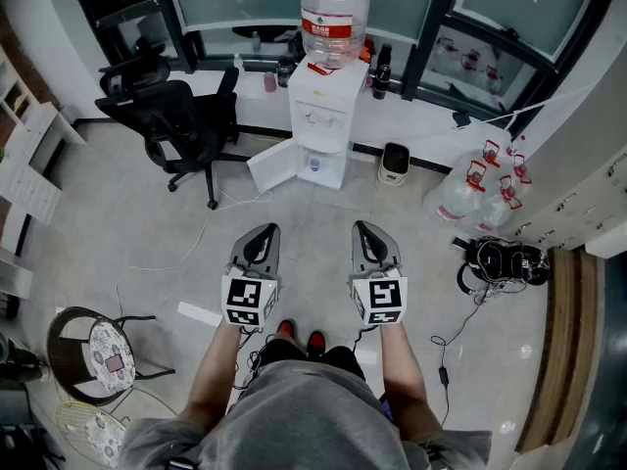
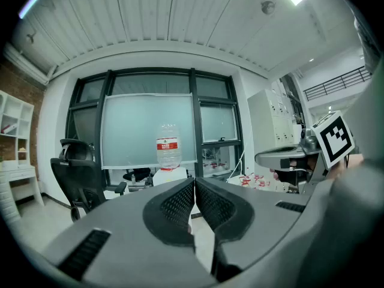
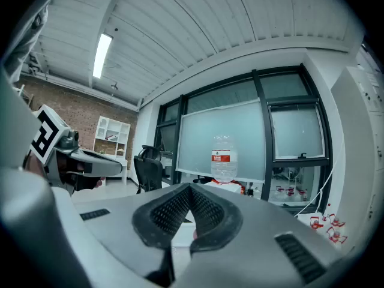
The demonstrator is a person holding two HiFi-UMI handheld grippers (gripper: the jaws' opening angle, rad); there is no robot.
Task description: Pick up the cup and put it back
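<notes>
Grey tools, both pressed together and empty, we hold side by side: left tool (image 1: pixel 261 235), right tool (image 1: pixel 366 231). What may be the cup (image 1: pixel 269 82), small and pinkish, stands well ahead near the worktop's (image 1: pixel 211 86) back edge, just left of the water dispenser (image 1: pixel 326 116), so our left tool lies nearer.

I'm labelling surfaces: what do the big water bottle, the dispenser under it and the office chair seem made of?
Water bottle: clear glossy plastic, see-through with glints. Dispenser: smooth white casing, probably plastic or painted metal. Office chair: matte black, likely fabric or mesh on a plastic frame; too small to tell.
</notes>
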